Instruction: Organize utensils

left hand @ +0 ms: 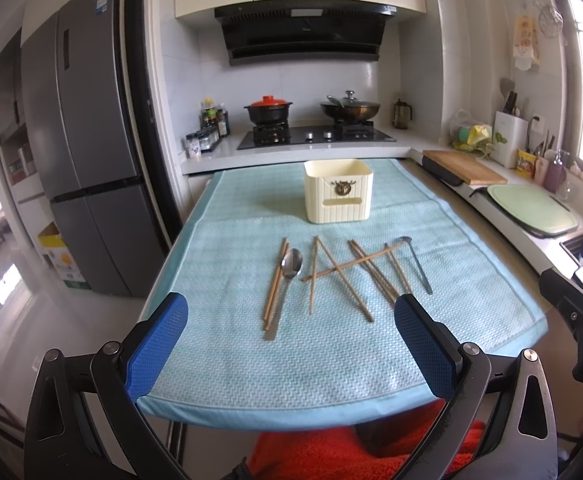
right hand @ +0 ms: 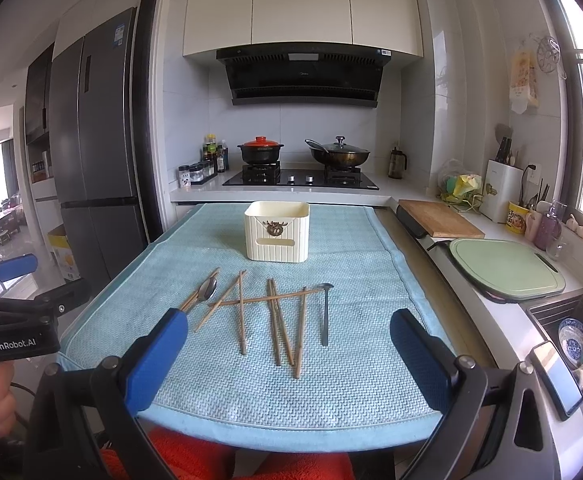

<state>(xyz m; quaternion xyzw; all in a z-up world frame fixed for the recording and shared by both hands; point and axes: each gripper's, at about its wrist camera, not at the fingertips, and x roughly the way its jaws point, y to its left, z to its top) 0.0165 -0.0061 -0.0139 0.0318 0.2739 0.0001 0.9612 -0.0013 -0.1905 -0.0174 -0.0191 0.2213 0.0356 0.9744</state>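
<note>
Several wooden chopsticks (left hand: 341,276) (right hand: 277,320) lie scattered and crossed on a light blue mat (left hand: 331,360) (right hand: 311,392). A large metal spoon (left hand: 289,276) (right hand: 207,290) rests among the left chopsticks, and a small metal spoon (left hand: 415,262) (right hand: 325,312) lies at the right. A cream ribbed holder box (left hand: 337,192) (right hand: 277,230) stands beyond them. My left gripper (left hand: 291,320) is open over the mat's near half, nothing between its fingers. My right gripper (right hand: 287,334) is likewise open and empty, held in front of the chopsticks.
Behind the mat are a stove (right hand: 299,178) with a red-lidded pot (right hand: 260,150) and a wok (right hand: 337,154). Right counter holds a wooden board (right hand: 439,218), a green board (right hand: 505,266) and a sink (right hand: 575,332). A grey fridge (left hand: 79,132) stands left.
</note>
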